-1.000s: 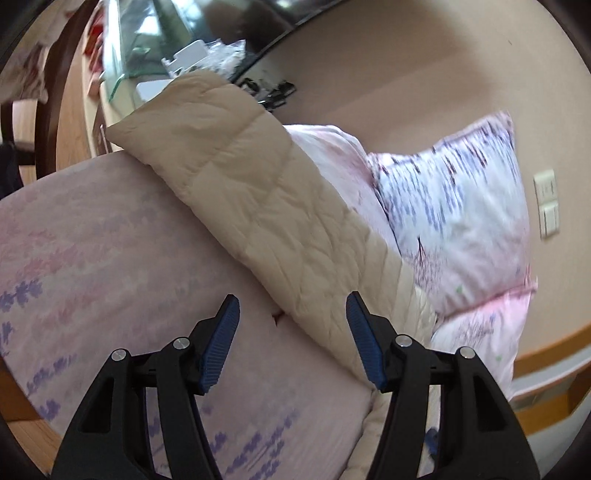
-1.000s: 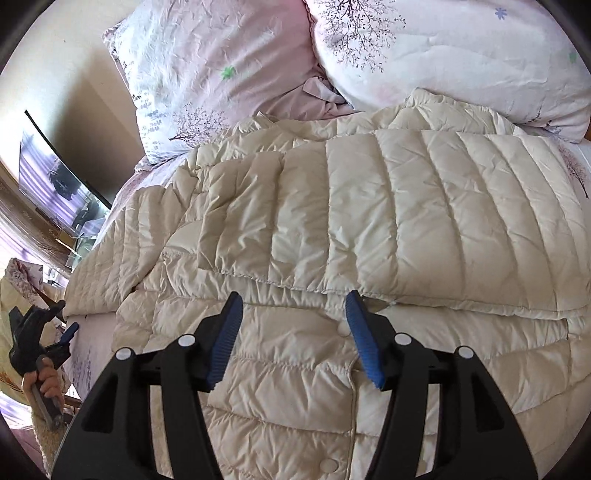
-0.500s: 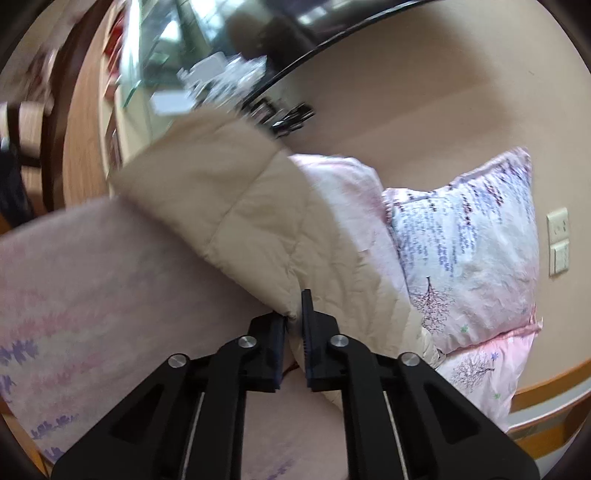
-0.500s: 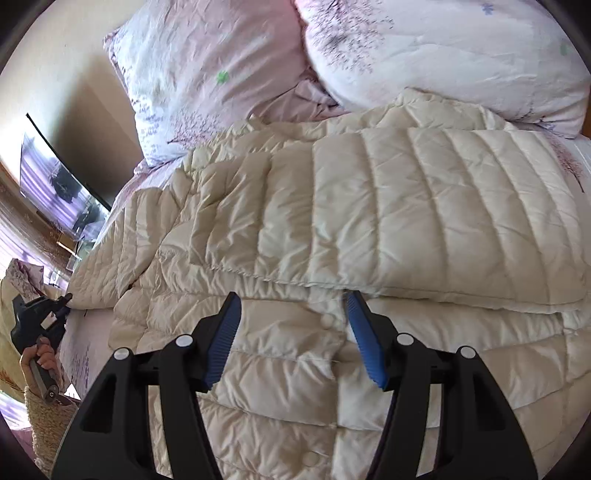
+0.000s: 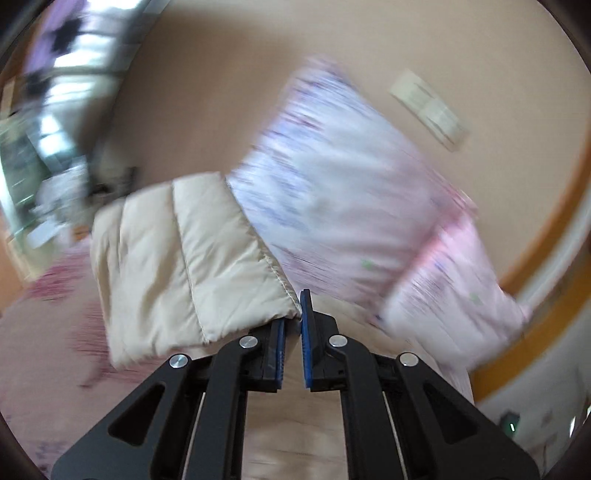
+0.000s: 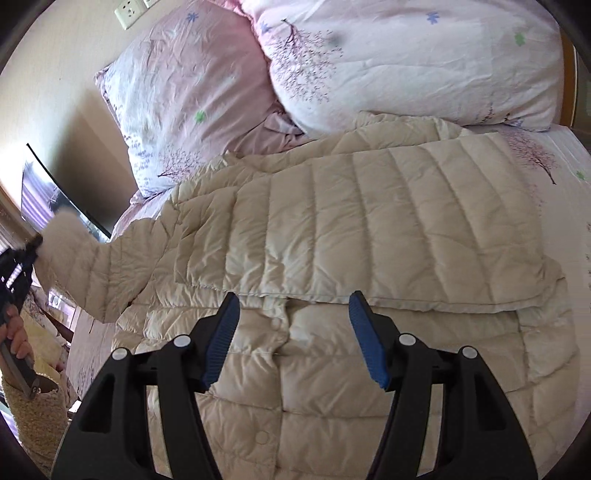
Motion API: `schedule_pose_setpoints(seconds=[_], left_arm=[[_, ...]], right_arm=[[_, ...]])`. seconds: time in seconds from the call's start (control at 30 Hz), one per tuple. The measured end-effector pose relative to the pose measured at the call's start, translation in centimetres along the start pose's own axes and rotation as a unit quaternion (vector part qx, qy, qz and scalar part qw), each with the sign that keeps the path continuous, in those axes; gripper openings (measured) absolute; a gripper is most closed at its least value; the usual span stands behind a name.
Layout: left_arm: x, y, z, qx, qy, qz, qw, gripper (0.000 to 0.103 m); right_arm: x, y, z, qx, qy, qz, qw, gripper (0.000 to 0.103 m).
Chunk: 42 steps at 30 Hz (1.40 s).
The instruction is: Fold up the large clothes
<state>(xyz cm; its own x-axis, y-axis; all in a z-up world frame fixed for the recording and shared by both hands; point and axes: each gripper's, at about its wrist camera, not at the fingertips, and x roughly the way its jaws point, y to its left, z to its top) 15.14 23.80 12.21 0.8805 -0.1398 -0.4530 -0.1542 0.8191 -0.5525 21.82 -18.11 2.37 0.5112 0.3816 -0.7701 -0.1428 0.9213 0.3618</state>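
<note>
Nothing you can actually read here, honestly. No brand tag or size label shows on the cream puffer jacket (image 6: 369,229), the pillows (image 6: 192,99) only carry a tree-and-flower print, and the wall socket (image 6: 129,11) has no lettering you could make out.

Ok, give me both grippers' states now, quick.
Left gripper: jaws shut on the sleeve cuff of the cream puffer jacket.
Right gripper: jaws open, holding nothing, above the jacket.
</note>
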Motion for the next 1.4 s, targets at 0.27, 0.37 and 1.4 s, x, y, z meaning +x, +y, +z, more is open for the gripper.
schedule_pose_setpoints(seconds=[0.27, 0.37, 1.4], left_arm=[[7.4, -11.6, -7.9, 0.095, 0.123, -0.109, 0.9818, 0.006], [9.1, -13.4, -11.2, 0.125, 0.165, -0.119, 0.9709, 0.006], [7.9, -7.1, -12.0, 0.018, 0.218, -0.174, 0.9601, 0.082]], right_arm=[[-0.7, -2.5, -0.2, 0.022, -0.006, -0.018, 1.000, 0.062], [-1.1, -3.5, -0.1, 0.030, -0.011, -0.027, 0.999, 0.062], [-3.7, 6.1, -2.7, -0.205, -0.072, 0.006, 0.976, 0.062]])
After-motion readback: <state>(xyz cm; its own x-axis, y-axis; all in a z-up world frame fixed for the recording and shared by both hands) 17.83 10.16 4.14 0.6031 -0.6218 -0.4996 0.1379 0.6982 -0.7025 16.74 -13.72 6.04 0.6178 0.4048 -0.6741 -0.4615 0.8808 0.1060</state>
